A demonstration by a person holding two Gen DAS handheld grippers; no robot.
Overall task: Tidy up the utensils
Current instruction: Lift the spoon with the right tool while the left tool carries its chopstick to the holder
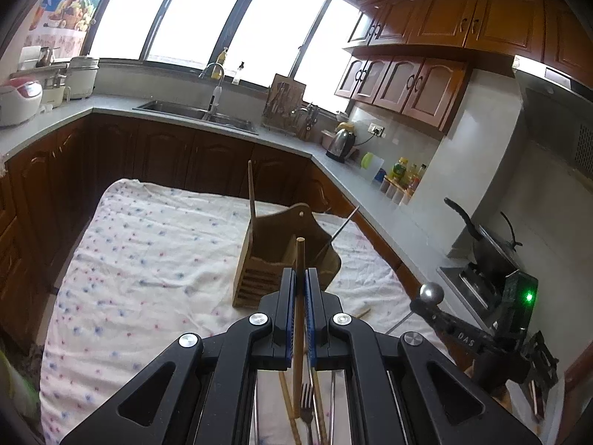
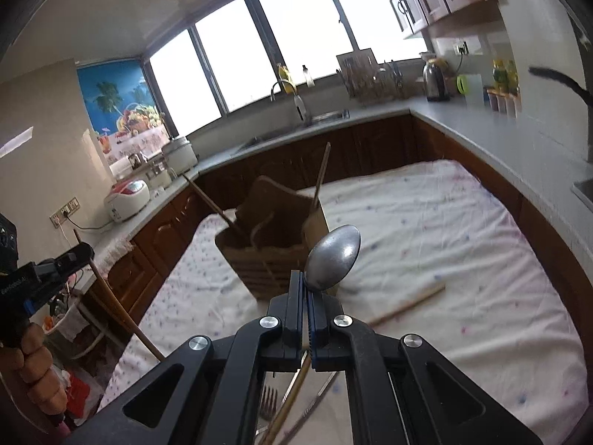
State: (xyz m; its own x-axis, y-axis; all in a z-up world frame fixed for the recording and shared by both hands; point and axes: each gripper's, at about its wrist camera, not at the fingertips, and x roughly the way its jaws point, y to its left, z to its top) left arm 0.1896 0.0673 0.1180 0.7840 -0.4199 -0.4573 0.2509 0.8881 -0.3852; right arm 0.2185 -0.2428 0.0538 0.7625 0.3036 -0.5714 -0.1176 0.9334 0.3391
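Note:
My left gripper (image 1: 300, 278) is shut on a wooden chopstick (image 1: 299, 259) that points up, just in front of the wooden utensil holder (image 1: 285, 259). The holder holds a wooden stick (image 1: 251, 189) and a thin metal utensil (image 1: 343, 231). My right gripper (image 2: 307, 282) is shut on a metal spoon (image 2: 333, 256), bowl up, close in front of the holder (image 2: 274, 256). The right gripper and spoon also show in the left wrist view (image 1: 431, 292). A fork (image 1: 307, 404) and more chopsticks lie on the cloth under the grippers.
The table wears a white dotted cloth (image 1: 148, 252). A loose chopstick (image 2: 407, 306) lies right of the holder. Grey counters with a sink (image 1: 196, 113), kettle (image 1: 341, 142), bottles and a stove with a pan (image 1: 489, 248) ring the table.

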